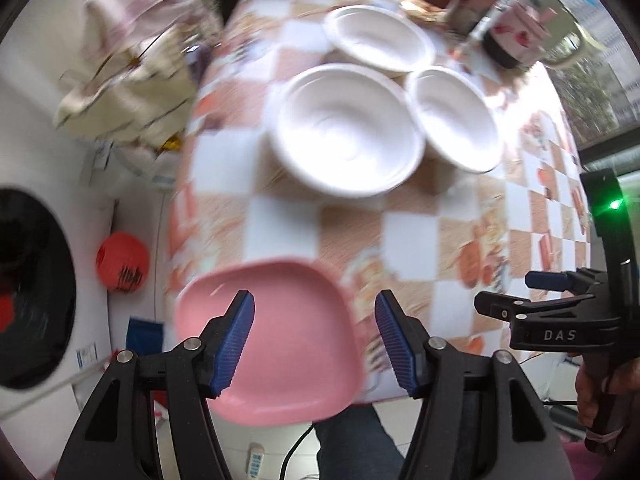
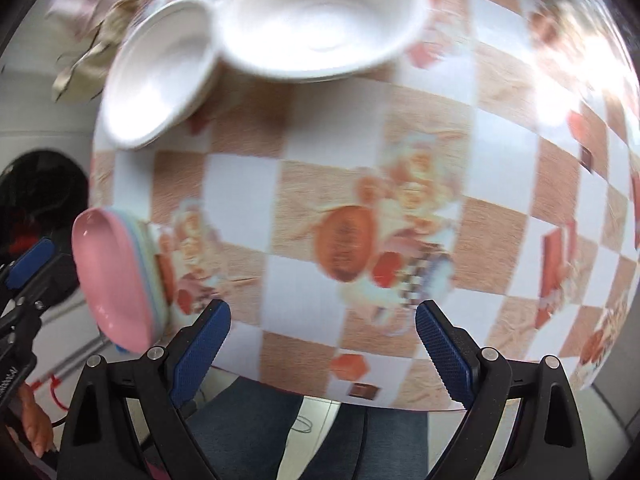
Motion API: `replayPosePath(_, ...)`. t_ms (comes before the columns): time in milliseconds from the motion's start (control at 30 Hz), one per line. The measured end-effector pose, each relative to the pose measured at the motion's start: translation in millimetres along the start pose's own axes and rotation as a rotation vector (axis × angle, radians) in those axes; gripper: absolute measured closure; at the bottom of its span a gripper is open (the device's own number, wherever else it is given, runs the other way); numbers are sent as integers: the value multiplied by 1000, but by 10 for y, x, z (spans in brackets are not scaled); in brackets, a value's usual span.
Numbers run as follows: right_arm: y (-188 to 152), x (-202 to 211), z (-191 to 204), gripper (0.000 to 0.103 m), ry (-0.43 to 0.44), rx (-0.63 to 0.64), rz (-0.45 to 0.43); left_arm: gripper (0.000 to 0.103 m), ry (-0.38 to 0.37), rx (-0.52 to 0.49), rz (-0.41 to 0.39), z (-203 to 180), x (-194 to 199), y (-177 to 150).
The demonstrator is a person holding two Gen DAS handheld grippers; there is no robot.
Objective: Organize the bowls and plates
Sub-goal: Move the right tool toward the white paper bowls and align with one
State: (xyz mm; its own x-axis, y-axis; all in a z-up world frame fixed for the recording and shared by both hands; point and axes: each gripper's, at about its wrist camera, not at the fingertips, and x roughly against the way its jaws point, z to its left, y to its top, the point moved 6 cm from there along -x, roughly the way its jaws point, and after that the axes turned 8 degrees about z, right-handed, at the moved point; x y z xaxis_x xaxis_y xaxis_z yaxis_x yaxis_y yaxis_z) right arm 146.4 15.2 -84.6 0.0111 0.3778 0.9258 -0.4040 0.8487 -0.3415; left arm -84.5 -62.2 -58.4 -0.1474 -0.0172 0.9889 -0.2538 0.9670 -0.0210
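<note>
A pink plate [image 1: 280, 340] lies at the table's near left corner; in the right wrist view it tops a small stack of pastel plates [image 2: 116, 280]. My left gripper [image 1: 314, 340] is open and empty just above it. Three white bowls stand farther back: a large one [image 1: 344, 128], a smaller one [image 1: 456, 116] to its right, and a shallow one [image 1: 380, 38] behind. My right gripper [image 2: 322, 350] is open and empty over the table's front edge, right of the plates; it also shows in the left wrist view [image 1: 560, 300]. The large bowls show in the right wrist view [image 2: 320, 16].
The table has a checked orange and white cloth [image 1: 360, 232]. Jars, a mug [image 1: 556, 28] and boxes crowd its far right. A washing machine door [image 1: 28, 292], an orange ball [image 1: 122, 262] and a heap of cloth [image 1: 128, 80] are at the left.
</note>
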Motion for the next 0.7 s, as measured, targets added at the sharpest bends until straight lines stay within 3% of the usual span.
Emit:
replayPosePath(200,449,322,-425,8,-10,-50,-80,36,40,-49,-45,-399,99,515)
replayPosePath(400,1056,534,-487,8,13,-45,-127,36,97,-89,-80,-690,59,1176)
replayPosePath(533,1433,486,-524,8,24,-46,-130,36,148,-98,-67,-772,-79,1427)
replayPosePath(700,1655,254,-493,9,26,-50,-113,36,192,-111,-38,-789,-258,1561)
